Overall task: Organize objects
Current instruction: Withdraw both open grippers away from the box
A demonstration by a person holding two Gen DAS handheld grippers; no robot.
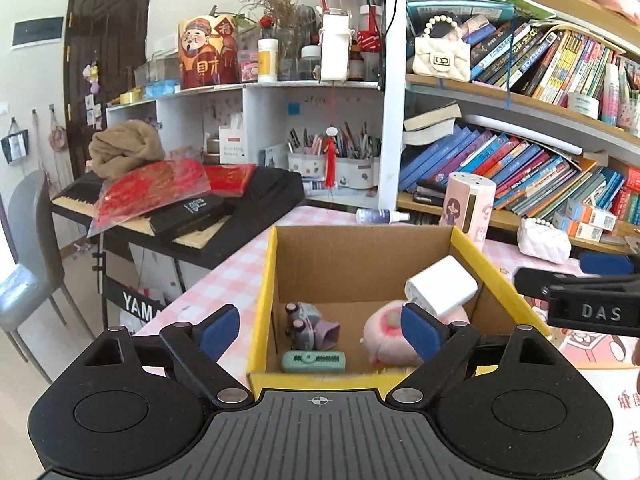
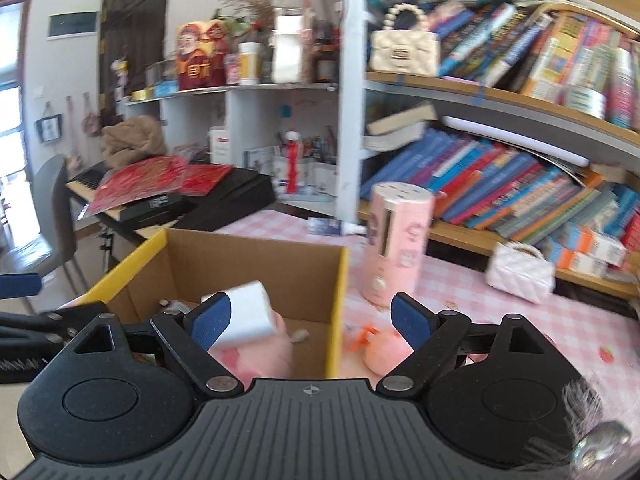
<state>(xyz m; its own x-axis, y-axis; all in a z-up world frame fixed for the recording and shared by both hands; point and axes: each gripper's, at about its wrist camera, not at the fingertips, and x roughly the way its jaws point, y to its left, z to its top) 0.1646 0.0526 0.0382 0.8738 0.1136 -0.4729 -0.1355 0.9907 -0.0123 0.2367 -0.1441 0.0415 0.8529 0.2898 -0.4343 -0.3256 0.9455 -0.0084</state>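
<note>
Left gripper [image 1: 320,330] hovering at the near edge of a cardboard box [image 1: 362,248], blue pads [image 1: 218,330] spread wide, nothing between them. Box open-topped, yellow along its rim, standing on a table with a pink checked cloth [image 1: 236,268]. Inside, on the floor: a small grey toy car [image 1: 306,324] toward the left, a green comb-like piece [image 1: 313,361] lying just in front of it near the front wall, and a pink plush toy [image 1: 390,338] toward the right. White charger block [image 1: 442,286] tilted above the plush, close to the right wall — touching the plush or not, cannot tell.

Right gripper [image 2: 310,318] also spread wide and empty, straddling the box's right wall [image 2: 338,300]: left pad [image 2: 212,320] over the inside of the box in front of the white block, right pad outside over the table. Picture blurred. Just outside the box, beside that wall, another pink plush [image 2: 386,350] with an orange bit on it lying on the cloth. Seen from the left camera, the right gripper's black arm [image 1: 580,296] entering from the right edge, beside the box.

Behind the box, a tall pink canister [image 1: 468,208] upright on the table, a small spray bottle [image 1: 380,215] lying on its side near it, a white quilted purse [image 1: 544,240] further right. Bookshelves [image 1: 520,160] packed with books behind; a keyboard [image 1: 192,216] piled with red items to the left.
</note>
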